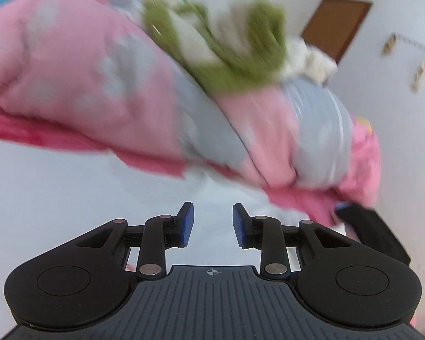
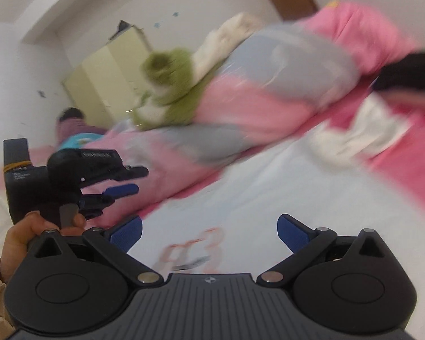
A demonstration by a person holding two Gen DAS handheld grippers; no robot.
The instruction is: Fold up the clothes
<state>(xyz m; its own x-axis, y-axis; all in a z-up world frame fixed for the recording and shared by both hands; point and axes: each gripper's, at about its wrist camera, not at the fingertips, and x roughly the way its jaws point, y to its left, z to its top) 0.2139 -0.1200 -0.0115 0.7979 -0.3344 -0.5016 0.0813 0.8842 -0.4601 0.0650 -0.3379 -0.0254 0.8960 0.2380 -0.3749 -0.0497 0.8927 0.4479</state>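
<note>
A white garment (image 2: 240,198) with a pink print (image 2: 195,255) lies spread flat on the bed, right under both grippers. My right gripper (image 2: 209,231) hovers just above it, jaws wide open and empty. In the right wrist view my left gripper (image 2: 119,180) is at the left, held by a hand (image 2: 22,235), its blue pads apart. In its own view the left gripper (image 1: 213,223) is open over the white garment (image 1: 99,198), with nothing between the pads. Both views are blurred by motion.
A rolled pink and grey quilt (image 1: 113,85) (image 2: 255,107) lies across the bed behind the garment, with a green and white fluffy item (image 1: 226,51) (image 2: 170,90) on top. A crumpled white cloth (image 2: 362,130) and a black item (image 2: 410,68) (image 1: 374,232) sit at the right on the pink sheet (image 2: 410,175). A pale wardrobe (image 2: 107,76) stands at the wall.
</note>
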